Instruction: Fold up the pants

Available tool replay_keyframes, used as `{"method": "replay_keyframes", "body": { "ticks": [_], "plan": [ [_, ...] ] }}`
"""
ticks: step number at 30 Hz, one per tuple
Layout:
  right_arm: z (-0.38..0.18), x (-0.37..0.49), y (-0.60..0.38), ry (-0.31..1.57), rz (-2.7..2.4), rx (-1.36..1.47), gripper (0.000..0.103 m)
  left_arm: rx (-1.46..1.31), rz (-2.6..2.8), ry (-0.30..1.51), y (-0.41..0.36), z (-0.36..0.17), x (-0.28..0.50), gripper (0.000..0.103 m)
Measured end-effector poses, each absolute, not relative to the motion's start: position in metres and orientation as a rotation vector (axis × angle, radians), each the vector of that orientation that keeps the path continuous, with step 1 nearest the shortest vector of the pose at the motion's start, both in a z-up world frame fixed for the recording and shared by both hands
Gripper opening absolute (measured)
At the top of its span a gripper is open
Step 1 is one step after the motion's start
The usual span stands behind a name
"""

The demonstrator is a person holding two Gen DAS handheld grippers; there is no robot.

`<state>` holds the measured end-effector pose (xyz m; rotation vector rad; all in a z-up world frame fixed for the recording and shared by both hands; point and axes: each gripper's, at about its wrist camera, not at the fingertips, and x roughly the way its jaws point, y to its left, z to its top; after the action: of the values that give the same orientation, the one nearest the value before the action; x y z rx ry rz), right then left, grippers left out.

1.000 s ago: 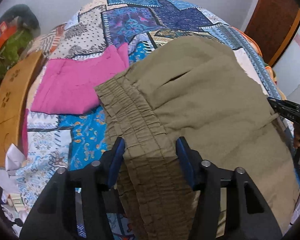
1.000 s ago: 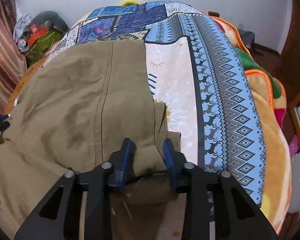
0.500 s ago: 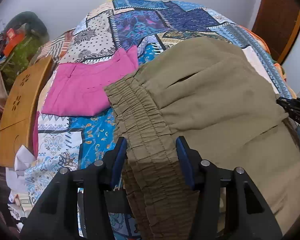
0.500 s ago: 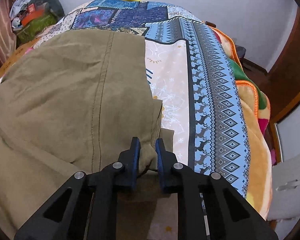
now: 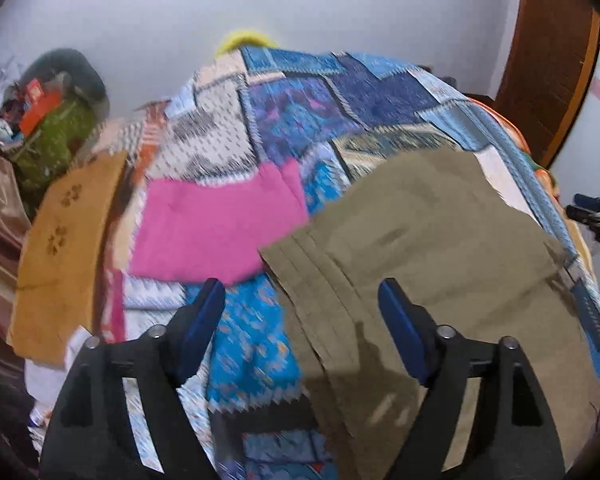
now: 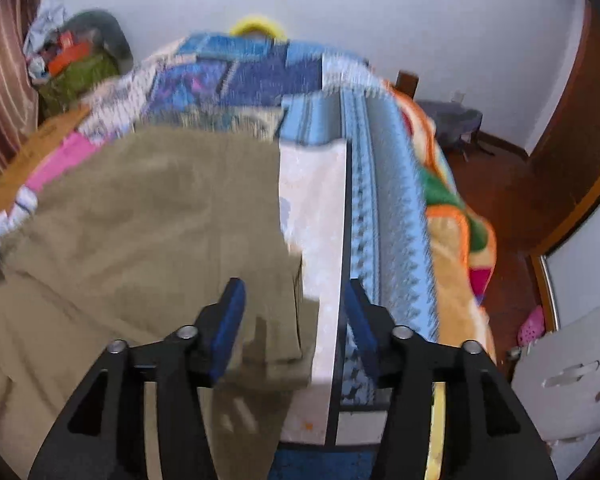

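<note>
**Inspector:** Olive-khaki cotton pants point(image 5: 440, 248) lie doubled on the patchwork-quilted bed point(image 5: 300, 112), elastic waistband at 9 o'clock, beside a folded pink cloth point(image 5: 216, 232).

**Clerk:** Grippers?

**Inspector:** Left gripper point(image 5: 300, 328) spread wide, holding nothing; right gripper point(image 6: 296, 320) likewise apart, above the hem corner.

**Clerk:** Progress?

**Inspector:** One fold appears laid; I judge a further fold may remain. Frames blurred.

we see a pink cloth point(image 5: 216, 228) on the patchwork bedspread point(image 5: 300, 112), perhaps a cardboard sheet point(image 5: 60, 240) beside it.
</note>
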<state>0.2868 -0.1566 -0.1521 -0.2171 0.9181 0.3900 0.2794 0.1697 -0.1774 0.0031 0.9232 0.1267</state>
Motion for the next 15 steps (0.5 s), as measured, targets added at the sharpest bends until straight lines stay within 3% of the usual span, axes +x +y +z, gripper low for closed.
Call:
{"method": "replay_keyframes", "body": {
  "ticks": [6, 15],
  "plan": [
    [-0.137, 0.315, -0.144, 0.869, 0.417, -0.142, 0.051, -0.058, 0.148, 0.939, 0.191, -0.194, 0.321, 0.083],
    [-0.178, 0.389, -0.115, 0.936, 0.395, -0.16, 0.051, -0.172, 0.108, 1.033, 0.201, -0.245, 0.367, 0.083]
  ]
}}
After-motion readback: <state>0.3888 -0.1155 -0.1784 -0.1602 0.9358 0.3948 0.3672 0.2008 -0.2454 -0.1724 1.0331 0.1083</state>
